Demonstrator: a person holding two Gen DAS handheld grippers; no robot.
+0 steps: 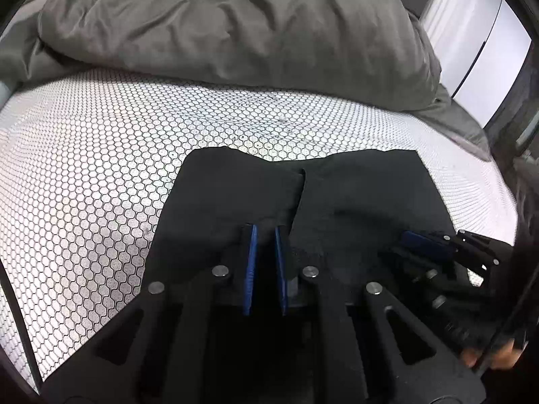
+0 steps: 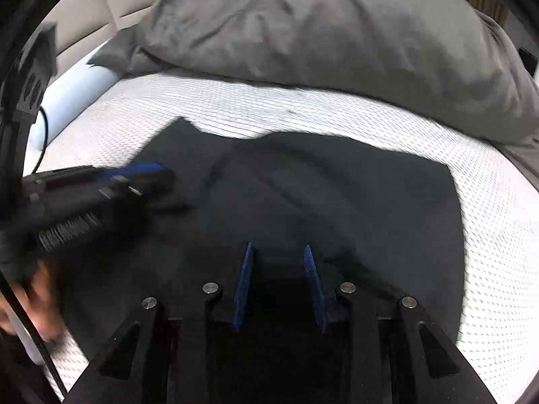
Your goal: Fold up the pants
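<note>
Two grippers work over black pants (image 1: 353, 195) spread flat on a white honeycomb-patterned mattress (image 1: 101, 168). At the left, the left gripper (image 1: 264, 227) angles down onto the near part of the pants, beside the seam where the two legs meet. Its blue pads (image 1: 251, 262) are drawn close, clenched on a thin pinch of dark cloth. In the right wrist view, blurred, it lies low over the pants' left side with a hand (image 2: 37, 289) behind it. Further right, the right gripper (image 2: 278, 247) has its pads set apart with black fabric between them; whether they press on it I cannot tell. A rumpled grey duvet (image 1: 235, 27) lies beyond the pants.
</note>
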